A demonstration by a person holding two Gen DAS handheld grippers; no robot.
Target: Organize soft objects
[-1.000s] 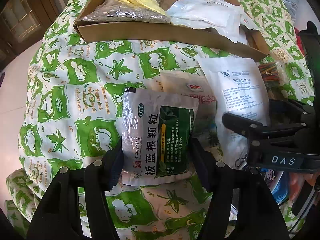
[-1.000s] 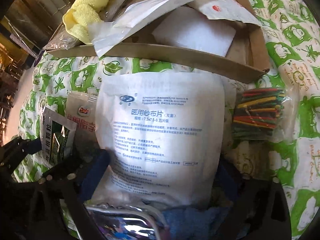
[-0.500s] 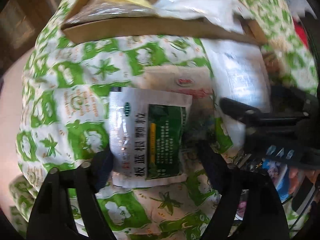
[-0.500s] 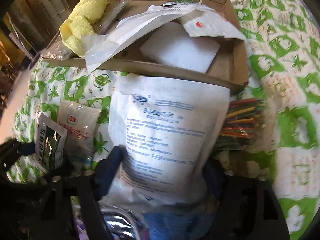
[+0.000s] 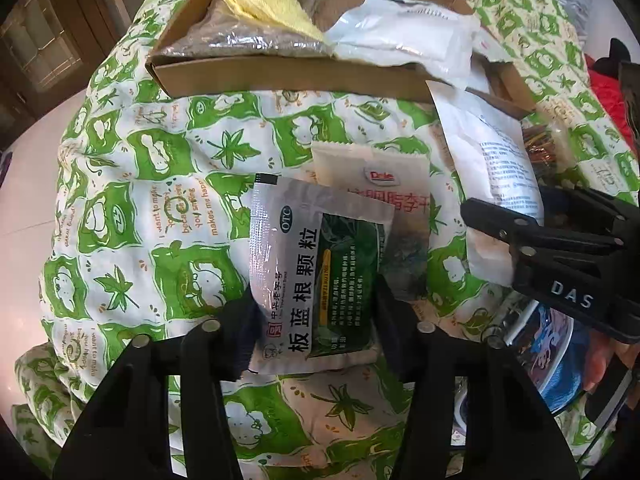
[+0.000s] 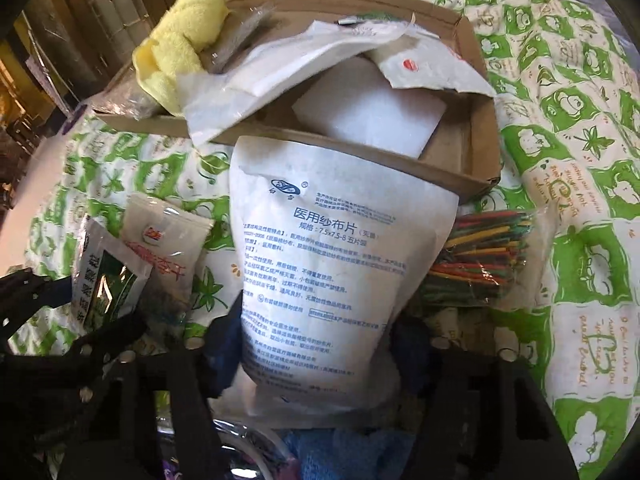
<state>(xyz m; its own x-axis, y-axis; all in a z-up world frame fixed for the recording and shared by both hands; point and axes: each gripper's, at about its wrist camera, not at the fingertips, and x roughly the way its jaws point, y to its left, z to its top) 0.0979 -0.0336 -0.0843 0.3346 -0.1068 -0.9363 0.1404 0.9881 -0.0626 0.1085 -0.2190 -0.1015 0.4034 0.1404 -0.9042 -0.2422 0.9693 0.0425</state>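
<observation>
Left to right across the green-and-white quilt (image 5: 132, 184). The left gripper (image 5: 314, 312) points steeply down, and its jaws have just been closing on the green herbal sachet (image 5: 316, 276); the pads now pinch its lower side edges, long axis running away from the jaws toward the cardboard box (image 5: 280, 74). One Dole snack pouch (image 5: 372, 184) lies just behind it, partly under its top corner. Next, the right gripper (image 6: 316, 344), also tipped down, its jaws likewise just closing, squeezes the lower part of the white gauze packet (image 6: 332, 248), which bows between the pads; its top edge reaches the box's near wall. Right of that, one clear bag of coloured sticks (image 6: 480, 256), touching the packet's side. Each gripper has its own item in hand, the box straight ahead of both, and the right is nearer it, I judge. Count in the box: one yellow towel (image 6: 180, 40), one grey glittery bag (image 5: 240, 38), two white pouches, one white foam block (image 6: 372, 112). Outside it: four packets. Something blue (image 6: 340, 452) sits under the right gripper, unclear what.
</observation>
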